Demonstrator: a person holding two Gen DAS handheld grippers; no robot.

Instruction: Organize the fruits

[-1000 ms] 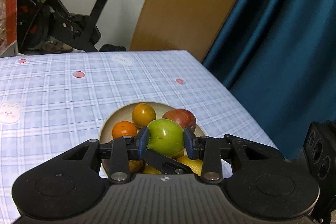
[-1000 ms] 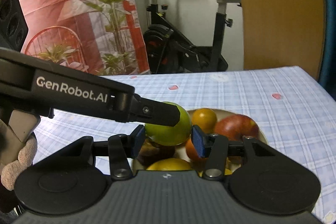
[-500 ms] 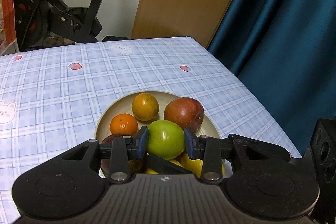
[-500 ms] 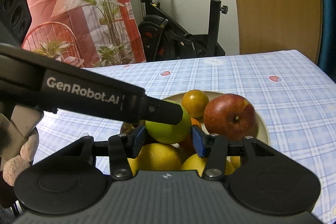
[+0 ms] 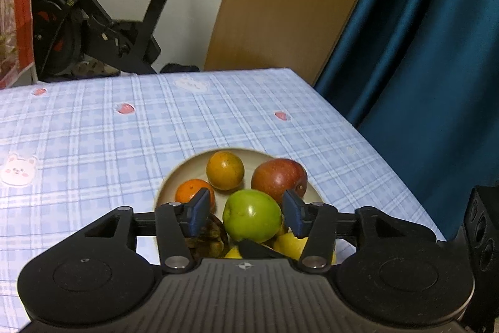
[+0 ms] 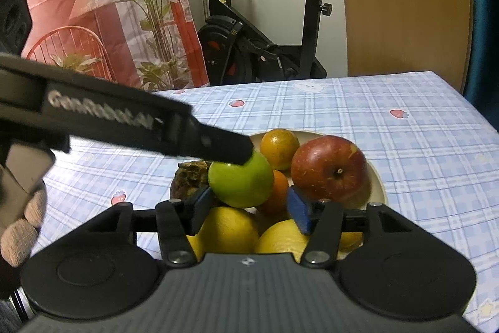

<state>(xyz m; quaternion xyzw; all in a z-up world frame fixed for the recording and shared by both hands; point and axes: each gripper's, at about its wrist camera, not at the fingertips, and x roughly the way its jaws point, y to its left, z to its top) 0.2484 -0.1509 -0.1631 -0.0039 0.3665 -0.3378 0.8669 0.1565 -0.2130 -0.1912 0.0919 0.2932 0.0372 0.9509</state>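
Green apple [image 5: 252,216], red apple [image 5: 278,178], blue-checked tablecloth [image 5: 93,139].

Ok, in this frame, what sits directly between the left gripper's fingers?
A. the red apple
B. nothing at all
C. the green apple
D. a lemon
C. In the left wrist view the green apple lies on the fruit pile in the plate, between the blue fingers of the left gripper, which are opening, with a gap showing on each side.

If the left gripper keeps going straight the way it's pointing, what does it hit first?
Most likely the green apple, sitting between the opening fingers of the left gripper; depth is uncertain.
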